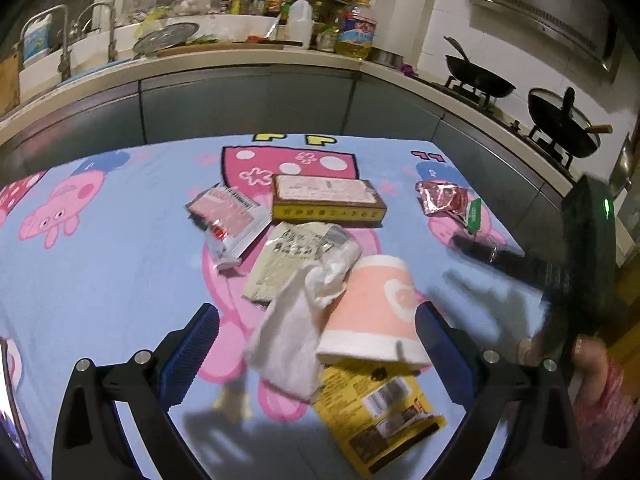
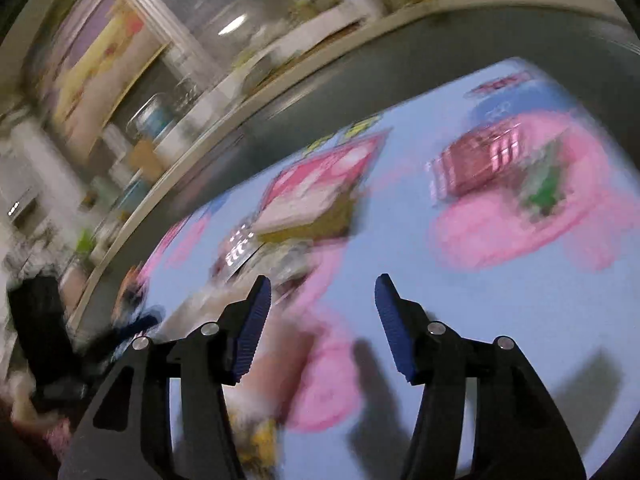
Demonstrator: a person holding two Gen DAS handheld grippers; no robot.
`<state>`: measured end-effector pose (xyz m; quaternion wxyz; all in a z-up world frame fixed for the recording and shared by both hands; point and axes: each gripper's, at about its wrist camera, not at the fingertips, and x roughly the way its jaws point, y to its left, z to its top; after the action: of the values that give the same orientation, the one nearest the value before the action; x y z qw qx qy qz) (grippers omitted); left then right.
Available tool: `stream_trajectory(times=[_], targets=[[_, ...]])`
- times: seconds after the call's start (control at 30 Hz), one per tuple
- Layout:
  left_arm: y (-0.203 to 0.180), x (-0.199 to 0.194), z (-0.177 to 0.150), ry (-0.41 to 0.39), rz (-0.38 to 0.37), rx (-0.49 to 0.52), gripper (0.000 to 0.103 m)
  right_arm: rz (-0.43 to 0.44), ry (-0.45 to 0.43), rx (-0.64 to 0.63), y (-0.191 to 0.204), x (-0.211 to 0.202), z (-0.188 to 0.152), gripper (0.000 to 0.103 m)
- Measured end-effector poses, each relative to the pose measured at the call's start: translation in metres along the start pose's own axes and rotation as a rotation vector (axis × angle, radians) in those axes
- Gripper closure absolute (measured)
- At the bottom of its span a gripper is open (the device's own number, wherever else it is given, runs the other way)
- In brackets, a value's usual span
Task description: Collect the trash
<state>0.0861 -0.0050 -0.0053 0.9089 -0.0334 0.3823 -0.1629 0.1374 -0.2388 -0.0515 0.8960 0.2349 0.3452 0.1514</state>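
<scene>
Cup (image 1: 374,312) and tissue (image 1: 298,332) lie between open left jaws.

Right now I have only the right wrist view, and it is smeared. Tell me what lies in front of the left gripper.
Observer: A pink paper cup lies on its side just ahead of the left gripper, whose jaws stand open and press on nothing.
Operator: Say what is against that cup.
Observer: A crumpled white tissue lies against it, on the picture's left.
Operator: Report what is under it.
Observer: A yellow packet with a barcode lies flat, partly beneath the cup's wide end.
</scene>
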Motion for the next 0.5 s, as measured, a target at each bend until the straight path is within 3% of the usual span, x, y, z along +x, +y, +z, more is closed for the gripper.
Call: stream_trajectory(times=[0.1, 0.17, 0.37, 0.5], targets=[[-0.012, 0.007, 0.006, 0.004, -0.025, 0.019, 0.007, -0.145, -0.101, 0.041, -0.041, -0.014, 0.043, 0.048], [-0.017, 0.01, 0.007, 0.007, -0.04, 0.019, 0.007, -0.197, -0.09, 0.064, -0.065, -0.004, 0.067, 0.048], [-0.025, 0.017, 0.003, 0.04, -0.052, 0.016, 0.008, -0.223, -0.027, 0.052, -0.096, 0.029, 0.101, 0.054], [-0.026, 0.019, 0.003, 0.05, -0.05, 0.02, 0.009, -0.202, 0.104, -0.017, -0.093, 0.056, 0.088, 0.075]])
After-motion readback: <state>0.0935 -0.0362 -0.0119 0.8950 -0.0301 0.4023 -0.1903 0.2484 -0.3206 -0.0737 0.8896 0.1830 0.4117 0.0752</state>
